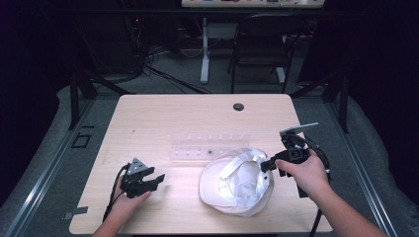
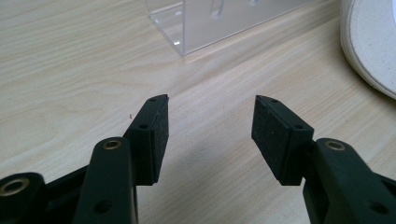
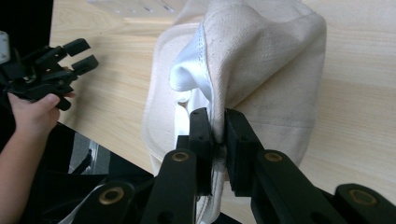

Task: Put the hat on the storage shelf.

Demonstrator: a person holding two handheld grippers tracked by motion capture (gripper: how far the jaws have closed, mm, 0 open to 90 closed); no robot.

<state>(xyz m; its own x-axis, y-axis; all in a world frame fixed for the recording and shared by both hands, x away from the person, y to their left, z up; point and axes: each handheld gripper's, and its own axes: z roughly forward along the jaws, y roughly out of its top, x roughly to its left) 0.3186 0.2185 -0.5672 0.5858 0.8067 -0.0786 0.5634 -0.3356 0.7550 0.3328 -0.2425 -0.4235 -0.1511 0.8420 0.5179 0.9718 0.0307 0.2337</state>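
While the left gripper [image 1: 157, 178] rests low, fingers parted: right gripper [image 3: 216, 128] fingers pinching the white hat [image 1: 237, 185].

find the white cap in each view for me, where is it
High view: white cap lies lower centre-right on the table, its edge pinched by the right gripper.
Left gripper view: its brim curves in at the upper right corner.
Right gripper view: it rises from the shut jaws, centre.
Shared landmark: clear acrylic rack.
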